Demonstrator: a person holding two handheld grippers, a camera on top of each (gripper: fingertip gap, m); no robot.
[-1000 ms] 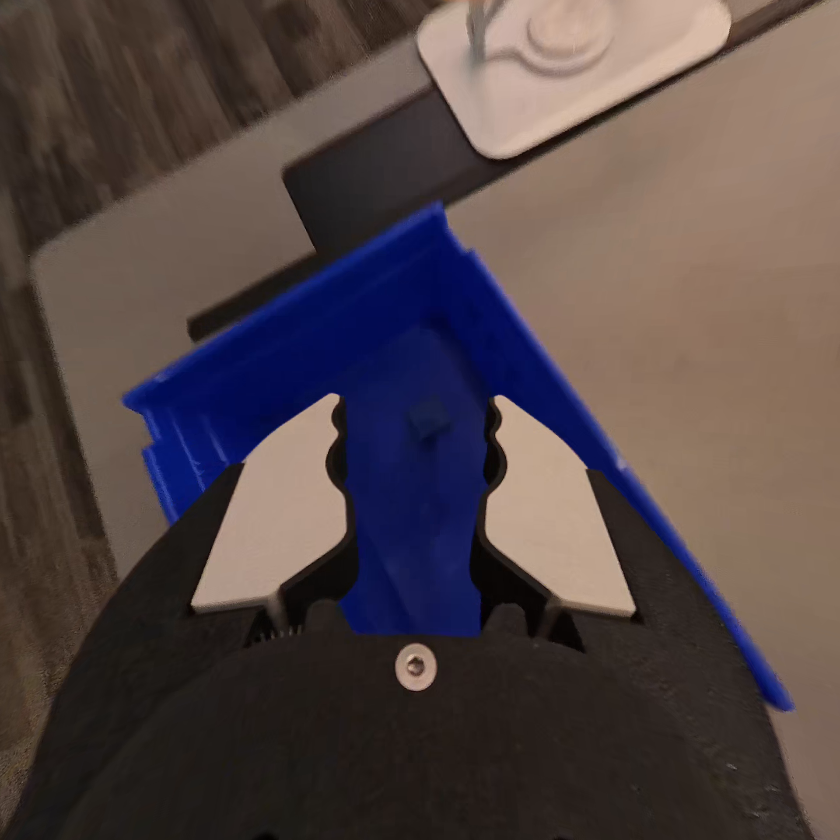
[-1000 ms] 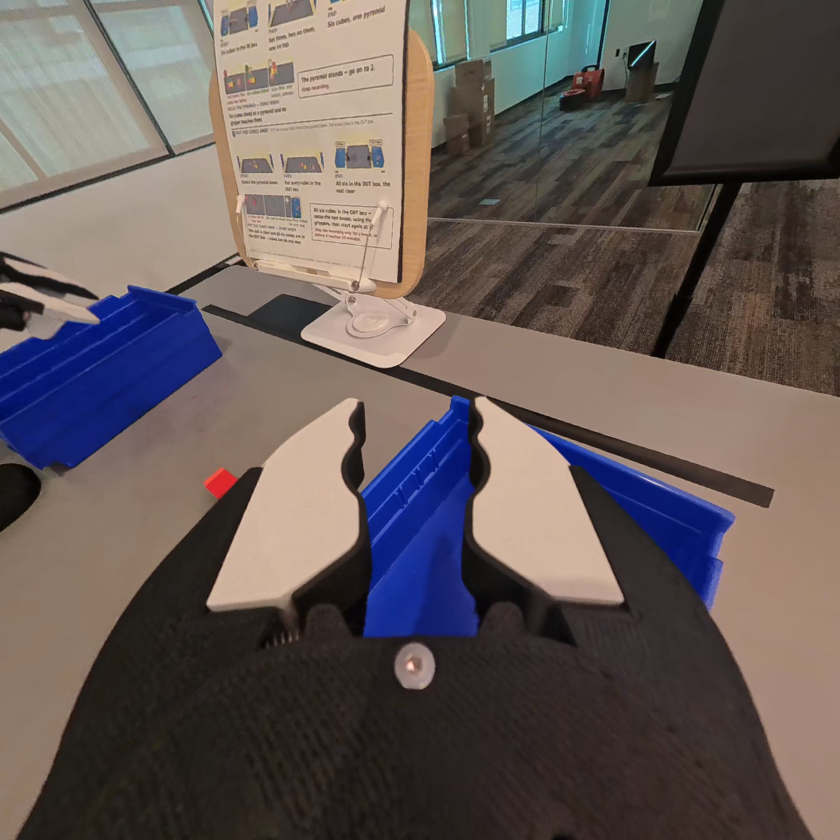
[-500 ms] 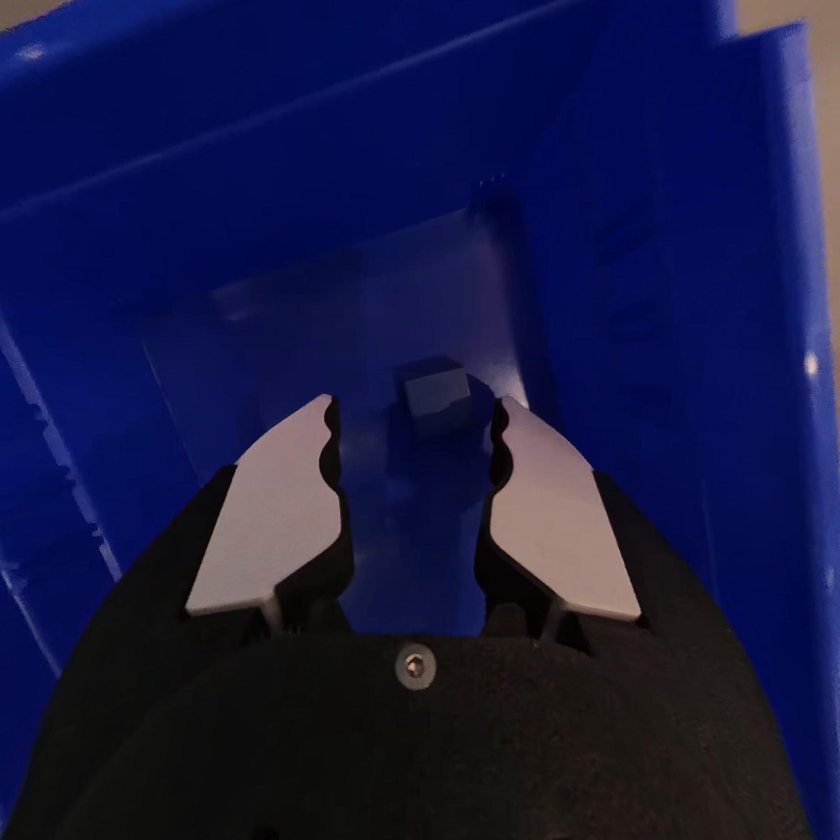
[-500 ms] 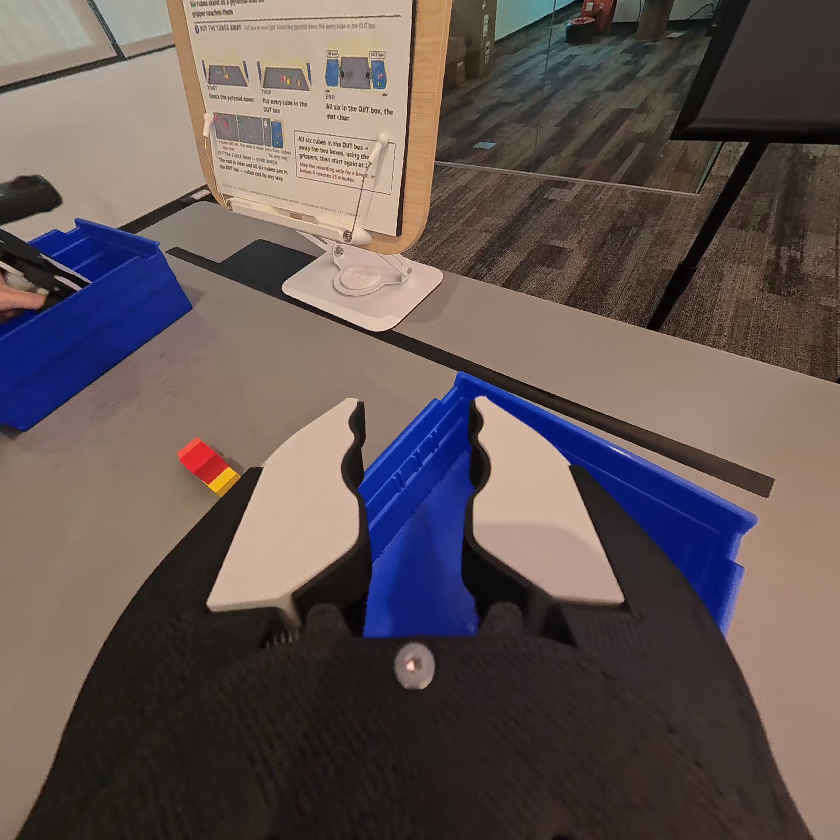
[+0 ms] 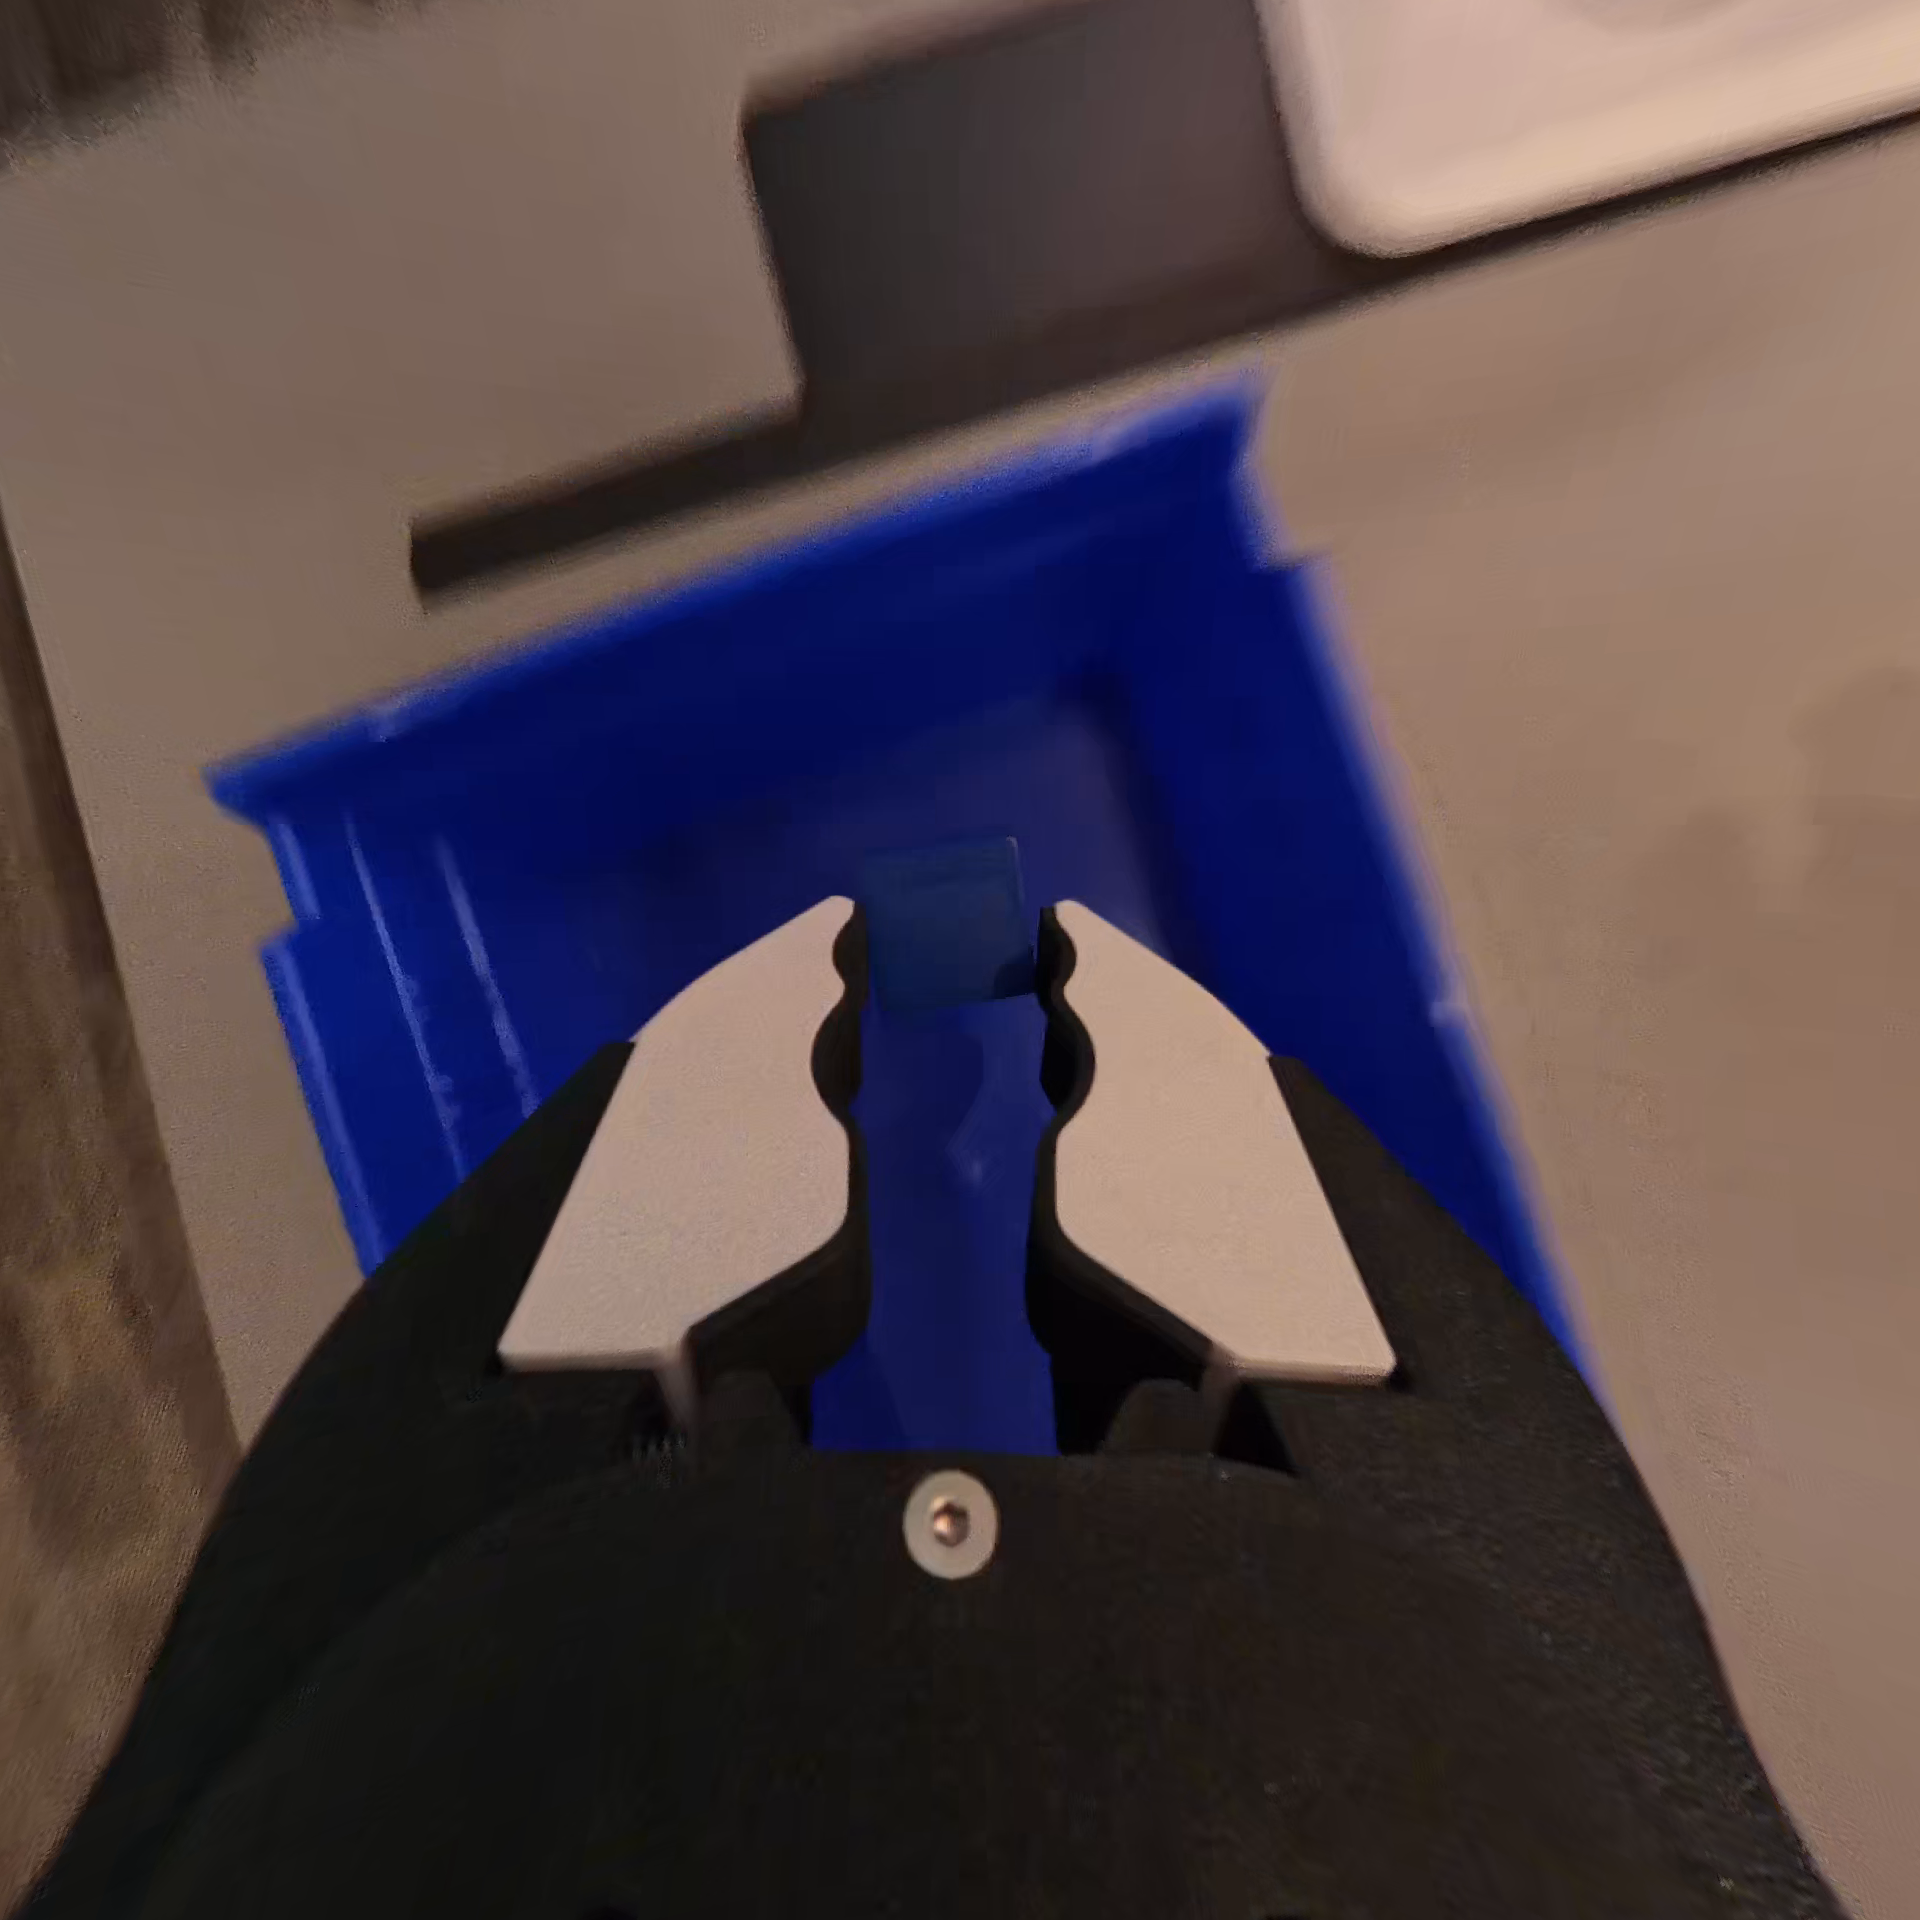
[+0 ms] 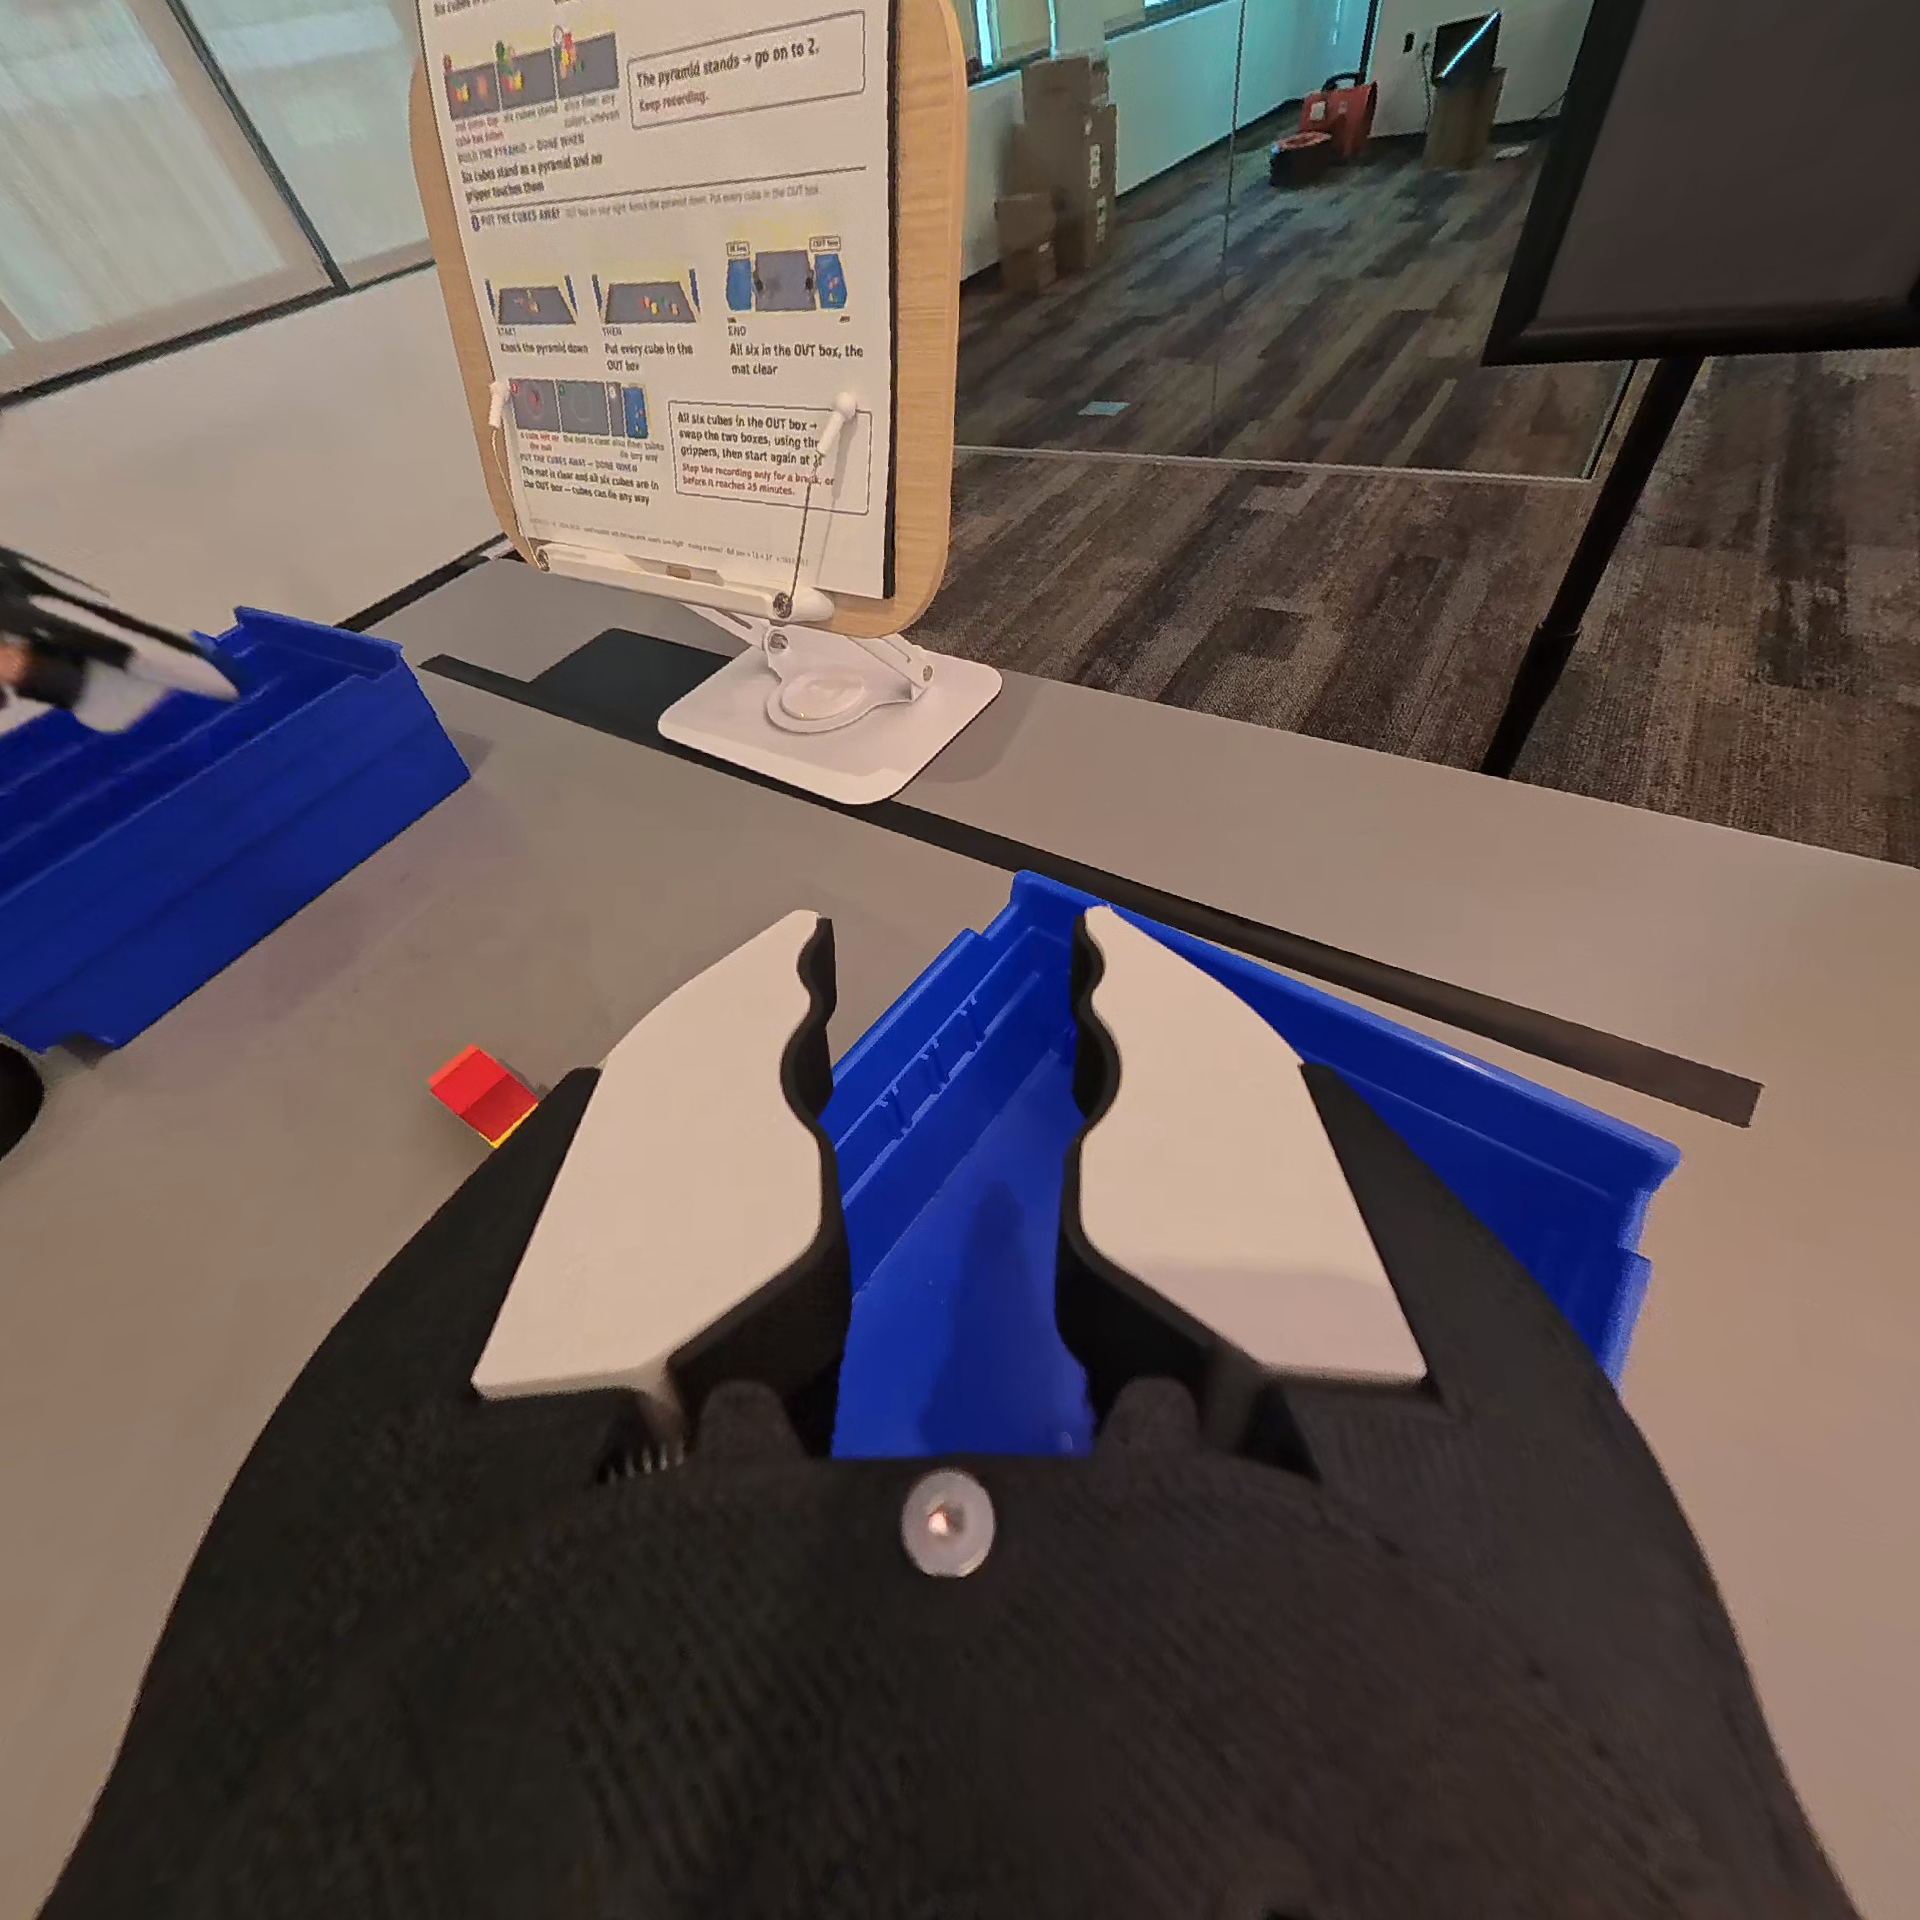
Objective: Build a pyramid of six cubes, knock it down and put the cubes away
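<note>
Left gripper: fingers closed most of the way on a blue cube, one tip against each side, so the cube seems pinched at the very tips; the view is blurred, so how firm the hold is cannot be told.
Cube place: between the left fingertips, above the floor of the left bin, towards its far right corner.
Why so held: a tip grip keeps the fingers clear of the bin walls, and, as I judge it, lets the cube go down flat on the mat.
Left bin: under and beyond the left fingers, its far wall ahead of the tips; apart from the held cube, what shows of the bin floor is bare, though the gripper hides the near part.
Right gripper: fingers partly open, a clear gap between the tips, holding nothing.
Right bin: straight ahead of and below the right fingers; the part seen between them shows no cube.
Why it waits there: probably idle while the left does the fetching.
Red cube: on the mat, left of the right gripper's left finger, with a sliver of yellow under it; stacked or beside, I cannot tell.
Stage: building, likely early.
Stand: beyond both bins, holding an instruction sheet.
</note>
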